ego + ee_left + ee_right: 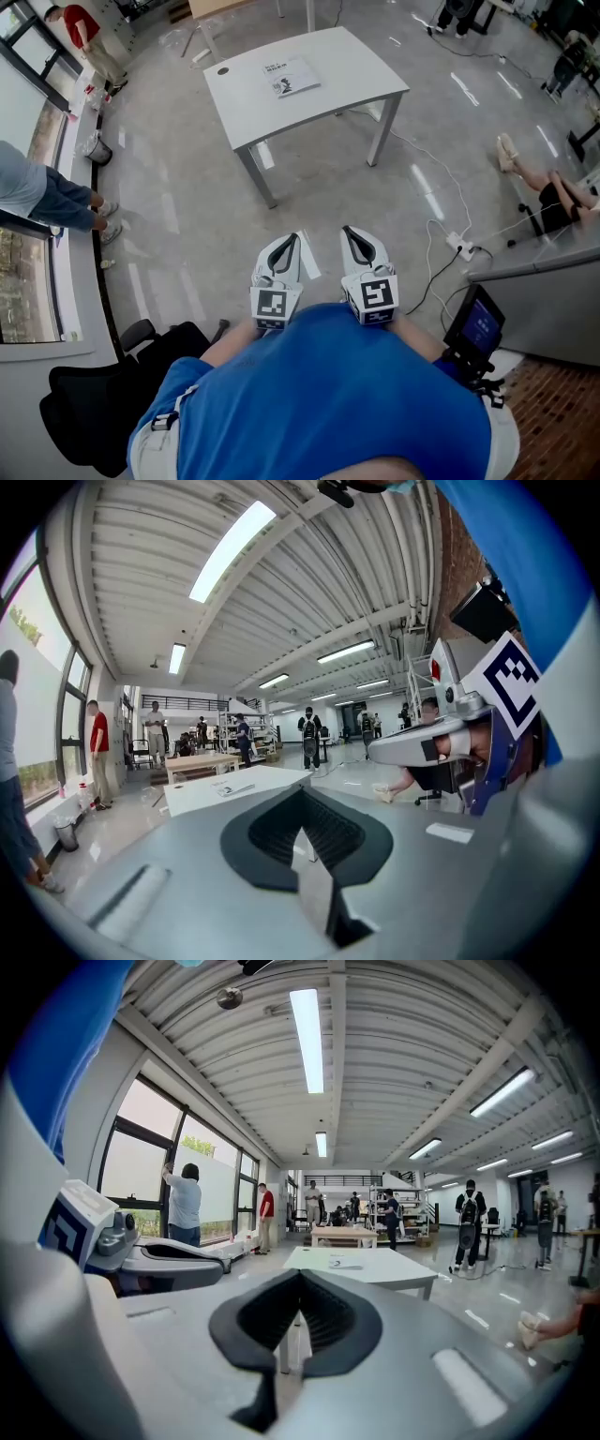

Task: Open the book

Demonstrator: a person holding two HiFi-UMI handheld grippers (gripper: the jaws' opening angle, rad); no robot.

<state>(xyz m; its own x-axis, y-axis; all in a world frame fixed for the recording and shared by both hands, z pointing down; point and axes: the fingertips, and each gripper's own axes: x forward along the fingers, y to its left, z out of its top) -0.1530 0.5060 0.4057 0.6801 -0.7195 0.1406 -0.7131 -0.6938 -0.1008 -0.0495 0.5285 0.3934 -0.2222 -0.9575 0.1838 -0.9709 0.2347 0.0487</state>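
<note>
Book (291,77): closed on table (361,84), well apart from left gripper (289,246) and right gripper (354,240); jaws together, empty; approach step, reach needed.

Open industrial lab: shelving (398,1213), worktables (345,1236).

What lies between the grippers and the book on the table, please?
Ahead of the left gripper and right gripper: bare grey floor, then bare table top before the book, per the head view.
</note>
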